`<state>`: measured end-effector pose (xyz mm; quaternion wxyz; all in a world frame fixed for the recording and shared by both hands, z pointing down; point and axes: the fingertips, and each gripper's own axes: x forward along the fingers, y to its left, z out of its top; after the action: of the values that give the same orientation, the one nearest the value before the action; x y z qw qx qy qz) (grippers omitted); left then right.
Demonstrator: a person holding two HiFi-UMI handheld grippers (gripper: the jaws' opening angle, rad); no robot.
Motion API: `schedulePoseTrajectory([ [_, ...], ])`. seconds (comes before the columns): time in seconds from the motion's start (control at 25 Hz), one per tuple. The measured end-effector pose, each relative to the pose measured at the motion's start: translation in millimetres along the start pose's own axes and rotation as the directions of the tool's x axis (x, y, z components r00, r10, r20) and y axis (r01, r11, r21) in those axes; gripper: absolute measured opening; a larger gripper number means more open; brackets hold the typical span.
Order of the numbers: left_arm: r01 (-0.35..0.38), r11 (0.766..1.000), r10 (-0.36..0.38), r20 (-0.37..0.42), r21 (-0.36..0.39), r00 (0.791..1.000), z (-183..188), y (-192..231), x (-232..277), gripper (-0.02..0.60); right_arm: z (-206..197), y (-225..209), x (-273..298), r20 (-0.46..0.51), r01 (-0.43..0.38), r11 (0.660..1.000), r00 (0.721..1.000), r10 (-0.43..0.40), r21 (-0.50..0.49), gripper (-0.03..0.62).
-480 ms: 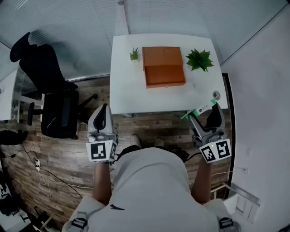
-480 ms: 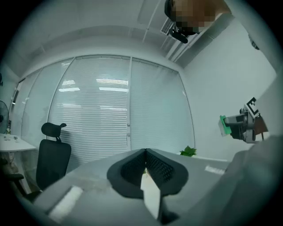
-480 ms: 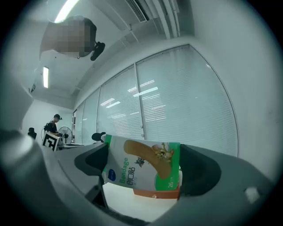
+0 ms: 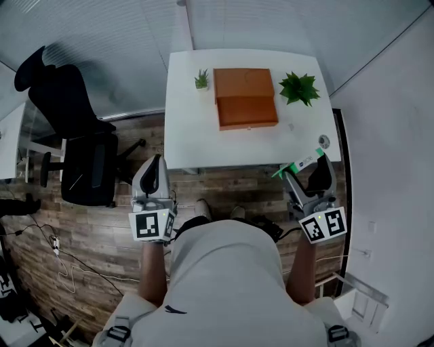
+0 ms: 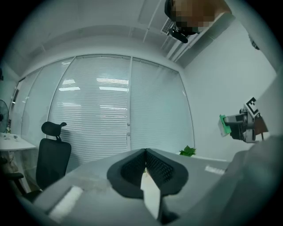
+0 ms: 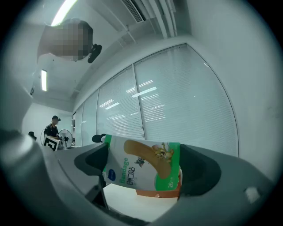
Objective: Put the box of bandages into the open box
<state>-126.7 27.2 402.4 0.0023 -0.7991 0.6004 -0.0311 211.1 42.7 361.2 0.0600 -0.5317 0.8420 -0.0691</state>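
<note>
The right gripper [image 4: 306,175] is clamped on the green and white cardboard box of bandages [image 6: 142,169], in the air at the near edge of the white table [image 4: 190,129]. The left gripper [image 4: 154,169] has its jaws together on nothing. The step in hand seems to be the carrying; next the box should go forward, over the open orange box [image 4: 245,98].

An office: a white desk [image 4: 183,129] with a potted plant [image 4: 298,89] stands on a wood-plank floor [image 4: 102,227] beside a black swivel chair [image 4: 74,135], facing floor-to-ceiling glass hung with horizontal blinds [image 5: 97,114]. Strip lights [image 6: 62,12] line the ceiling. Further off, a person [image 6: 53,128] is beside a pedestal fan [image 6: 66,134].
</note>
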Motion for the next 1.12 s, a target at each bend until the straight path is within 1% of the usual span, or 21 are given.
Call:
schedulePoseTrajectory([
  [0.28, 0.006, 1.0, -0.006, 0.001, -0.006, 1.0, -1.8, 3.6, -2.9, 0.006, 0.1, 4.6, -0.2, 0.0, 0.003, 1.0, 1.0, -0.003, 0.01, 0.495],
  [0.6, 0.03, 1.0, -0.029, 0.004, -0.01, 1.0, 0.3, 16.6, 1.0, 0.006, 1.0, 12.0, 6.8, 0.013, 0.028, 0.999, 0.999, -0.029, 0.045, 0.495],
  [0.8, 0.046, 0.999, -0.046, 0.007, -0.017, 0.999, 3.2, 34.1, 11.3, 0.006, 0.2, 16.7, 21.5, 0.013, 0.061, 0.997, 0.998, -0.062, 0.051, 0.495],
  [0.92, 0.069, 0.997, -0.069, 0.014, -0.02, 0.998, 6.0, 43.5, 20.0, 0.006, -0.1, 19.8, 33.7, 0.019, 0.078, 0.995, 0.997, -0.079, 0.057, 0.495],
  [1.12, 0.096, 0.995, -0.096, 0.027, -0.008, 0.995, 8.5, 60.0, 34.8, 0.006, -4.4, 22.4, 54.8, 0.013, 0.104, 0.994, 0.994, -0.104, 0.037, 0.495],
])
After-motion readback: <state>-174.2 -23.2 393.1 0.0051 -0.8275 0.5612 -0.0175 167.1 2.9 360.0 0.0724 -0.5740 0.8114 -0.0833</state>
